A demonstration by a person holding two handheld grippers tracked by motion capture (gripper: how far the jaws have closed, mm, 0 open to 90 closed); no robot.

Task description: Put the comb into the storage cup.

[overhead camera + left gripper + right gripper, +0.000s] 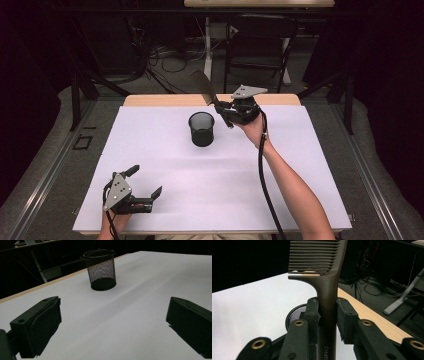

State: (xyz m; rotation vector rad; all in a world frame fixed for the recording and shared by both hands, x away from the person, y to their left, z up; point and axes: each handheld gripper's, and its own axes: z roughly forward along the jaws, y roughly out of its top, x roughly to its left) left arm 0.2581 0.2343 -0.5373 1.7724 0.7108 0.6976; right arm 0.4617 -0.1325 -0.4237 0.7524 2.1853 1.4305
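The counter (pixel 165 150) is covered by a white sheet, and a strip of bare wood is seen along its far edge. Most of the sheet lies open: wide bare room is found to the left, to the right and on the near side of the black mesh pen cup (pixel 201 129), which is stood upright toward the far middle, well in from every edge. In the left gripper view the pen cup (pixel 101 269) is seen at about 12 o'clock ahead of the jaws, with bare sheet between.

The left gripper (pixel 147 183) is held low at the near-left part of the counter, close to the near edge. Its jaws are spread wide and nothing is held between them; in the left gripper view the left gripper (pixel 112 322) is seen with only white sheet between the two jaws.

The right gripper (pixel 223 109) is held raised near the far edge, at about 2 o'clock from the pen cup and just beside it. Its jaws are closed on the handle of a dark brown comb (pixel 203 86), whose toothed end is tilted up and away to 11 o'clock. In the right gripper view the comb (pixel 325 282) is clamped between both jaws of the right gripper (pixel 327 312), and the rim of the pen cup (pixel 295 313) is seen below, behind the jaws.
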